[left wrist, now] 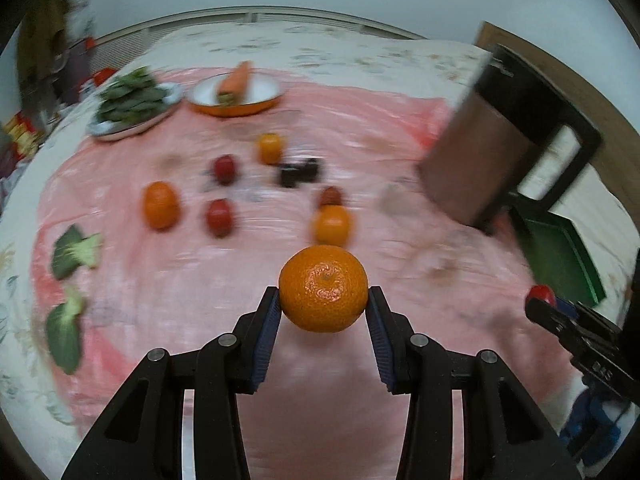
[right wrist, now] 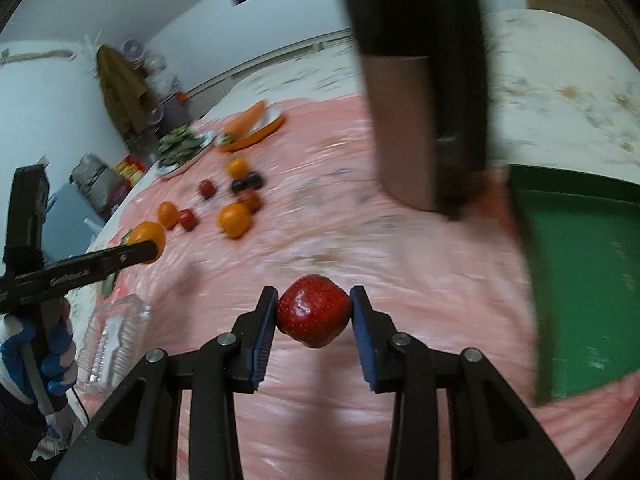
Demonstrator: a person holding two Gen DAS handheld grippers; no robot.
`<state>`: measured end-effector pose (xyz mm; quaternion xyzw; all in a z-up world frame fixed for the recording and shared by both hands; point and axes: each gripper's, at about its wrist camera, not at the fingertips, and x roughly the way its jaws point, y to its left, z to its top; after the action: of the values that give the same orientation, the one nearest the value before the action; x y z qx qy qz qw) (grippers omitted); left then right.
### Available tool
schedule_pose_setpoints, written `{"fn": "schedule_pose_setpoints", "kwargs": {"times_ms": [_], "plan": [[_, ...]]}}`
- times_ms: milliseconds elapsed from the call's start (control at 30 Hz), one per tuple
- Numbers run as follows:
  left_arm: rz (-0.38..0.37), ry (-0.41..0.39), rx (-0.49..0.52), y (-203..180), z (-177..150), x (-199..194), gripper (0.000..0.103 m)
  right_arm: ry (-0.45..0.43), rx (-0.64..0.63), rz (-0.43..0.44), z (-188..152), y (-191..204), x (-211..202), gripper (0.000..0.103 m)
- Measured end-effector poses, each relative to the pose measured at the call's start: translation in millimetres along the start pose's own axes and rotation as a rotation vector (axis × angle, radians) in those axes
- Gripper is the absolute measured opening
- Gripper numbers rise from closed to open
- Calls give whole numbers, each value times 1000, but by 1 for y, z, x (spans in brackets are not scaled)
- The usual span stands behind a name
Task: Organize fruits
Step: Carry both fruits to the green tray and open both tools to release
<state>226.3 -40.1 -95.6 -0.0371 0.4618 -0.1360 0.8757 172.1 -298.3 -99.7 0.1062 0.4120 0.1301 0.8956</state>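
My left gripper (left wrist: pixel 323 300) is shut on a mandarin orange (left wrist: pixel 323 289), held above the pink cloth (left wrist: pixel 248 264). My right gripper (right wrist: pixel 314 310) is shut on a red strawberry (right wrist: pixel 313 311), also lifted off the cloth. The right gripper shows at the right edge of the left wrist view with its strawberry (left wrist: pixel 541 294). In the right wrist view the left gripper and its orange (right wrist: pixel 146 240) show at the left. Several oranges (left wrist: pixel 160 205) and strawberries (left wrist: pixel 219 217) lie on the cloth farther back. A green tray (right wrist: pixel 588 280) sits at the right.
A brown and black box (left wrist: pixel 492 148) stands beside the green tray (left wrist: pixel 560 256). An orange plate with a carrot (left wrist: pixel 236 88) and a plate of greens (left wrist: pixel 132 106) sit at the back. Broccoli pieces (left wrist: pixel 76 254) lie at the left. A clear plastic container (right wrist: pixel 112 340) rests near the gloved hand (right wrist: pixel 44 356).
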Motion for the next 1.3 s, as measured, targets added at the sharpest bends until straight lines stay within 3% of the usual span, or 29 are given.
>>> {"fn": "schedule_pose_setpoints", "kwargs": {"times_ms": [400,667,833,1300], "plan": [[-239,35,213,-169,8,18,38,-110,161,-233,-4,-135,-79,37],[-319,77,367,-266,6,42,38,-112,199,-339,-2,-196,-87,37],[-318,103,412,-301,0,57,38,-88,217,-365,-9,-215,-80,37],[-240,130,521,-338,-22,96,39,-33,192,-437,-18,-232,-68,38]]}}
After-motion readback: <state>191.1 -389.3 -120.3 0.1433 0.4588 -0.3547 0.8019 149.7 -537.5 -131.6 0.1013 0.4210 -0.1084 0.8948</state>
